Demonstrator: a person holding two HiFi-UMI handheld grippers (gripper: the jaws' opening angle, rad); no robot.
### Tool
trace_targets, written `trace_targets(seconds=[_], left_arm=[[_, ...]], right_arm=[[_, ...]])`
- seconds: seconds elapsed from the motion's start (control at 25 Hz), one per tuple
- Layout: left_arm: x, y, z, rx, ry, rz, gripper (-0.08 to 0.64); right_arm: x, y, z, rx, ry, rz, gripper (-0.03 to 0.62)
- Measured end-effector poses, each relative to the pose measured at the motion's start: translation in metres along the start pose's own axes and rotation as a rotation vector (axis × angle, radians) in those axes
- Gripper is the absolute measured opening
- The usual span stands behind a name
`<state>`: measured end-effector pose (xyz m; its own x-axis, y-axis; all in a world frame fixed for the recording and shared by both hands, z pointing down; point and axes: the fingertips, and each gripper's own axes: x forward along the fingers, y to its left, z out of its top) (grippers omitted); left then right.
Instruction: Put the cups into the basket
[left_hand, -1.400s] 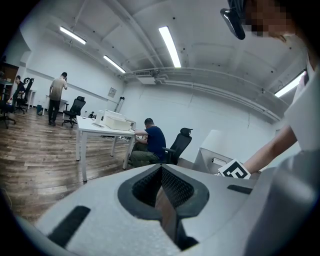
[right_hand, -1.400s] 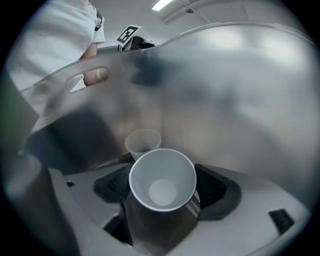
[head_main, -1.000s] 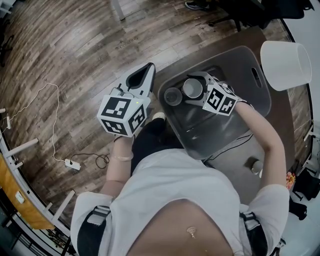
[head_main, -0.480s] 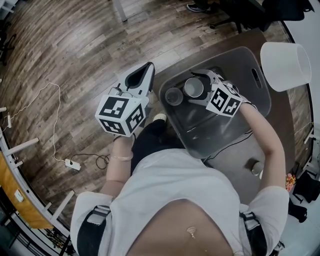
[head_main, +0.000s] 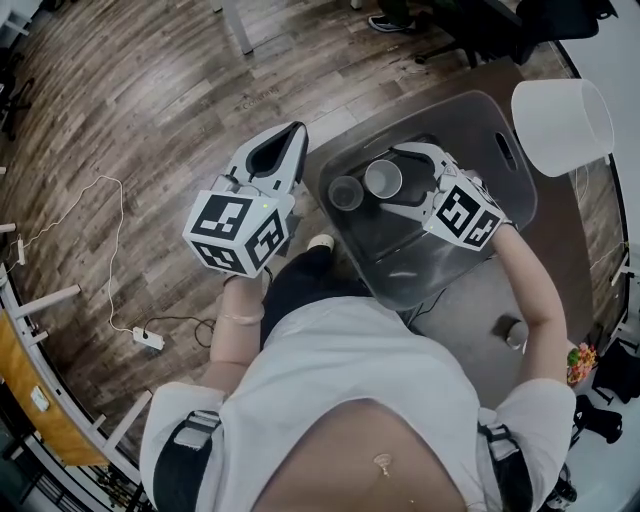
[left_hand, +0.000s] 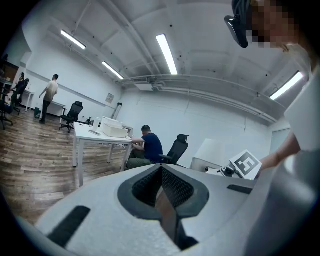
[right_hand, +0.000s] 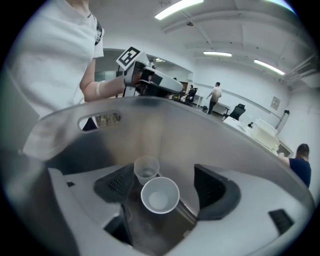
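Cups (head_main: 383, 178) upright in basket (head_main: 470, 130) (mouths up) | right gripper (right_hand: 166, 187) jaws apart | left gripper (left_hand: 162, 200) jaws closed

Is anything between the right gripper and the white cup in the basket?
Nothing visible. The right gripper is open with the white cup between its jaws; the clear cup stands just beyond it in the basket.
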<state>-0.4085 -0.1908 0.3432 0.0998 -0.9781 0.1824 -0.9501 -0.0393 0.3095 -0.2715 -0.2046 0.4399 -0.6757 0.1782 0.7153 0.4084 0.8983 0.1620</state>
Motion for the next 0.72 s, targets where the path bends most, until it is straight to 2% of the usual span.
trace_targets(seconds=[0.04,0.08,0.12,0.16,0.24,0.36,0.44,0.6,0.72], left_arm=[[0.000,-0.003,0.003,0.008,-0.004,-0.005,0.009],[-0.001,-0.005,0.006,0.015,-0.009,-0.010,0.009],[-0.001,-0.007,0.009,0.020,-0.014,-0.013,0.009],[-0.001,-0.010,0.010,0.023,-0.019,-0.017,0.009],[-0.001,-0.016,0.013,0.030,-0.026,-0.028,0.009],[0.000,-0.027,0.019,0.044,-0.032,-0.054,0.009],[-0.002,-0.033,0.021,0.055,-0.034,-0.068,0.009],[-0.001,-0.047,0.022,0.069,-0.028,-0.099,0.009],[-0.002,-0.063,0.026,0.082,-0.030,-0.143,0.009]], right_arm=[[-0.004,-0.005,0.004,0.034,-0.023,-0.036,0.385],[-0.009,-0.013,0.008,0.070,-0.044,-0.093,0.340],[-0.015,-0.023,0.012,0.107,-0.066,-0.169,0.191],[-0.021,-0.034,0.014,0.147,-0.084,-0.245,0.013],[-0.032,-0.047,0.017,0.246,-0.116,-0.337,0.011],[-0.047,-0.060,0.028,0.420,-0.199,-0.409,0.011],[-0.057,-0.066,0.038,0.499,-0.246,-0.452,0.011],[-0.074,-0.070,0.048,0.560,-0.291,-0.533,0.011],[-0.082,-0.065,0.059,0.595,-0.338,-0.555,0.011]])
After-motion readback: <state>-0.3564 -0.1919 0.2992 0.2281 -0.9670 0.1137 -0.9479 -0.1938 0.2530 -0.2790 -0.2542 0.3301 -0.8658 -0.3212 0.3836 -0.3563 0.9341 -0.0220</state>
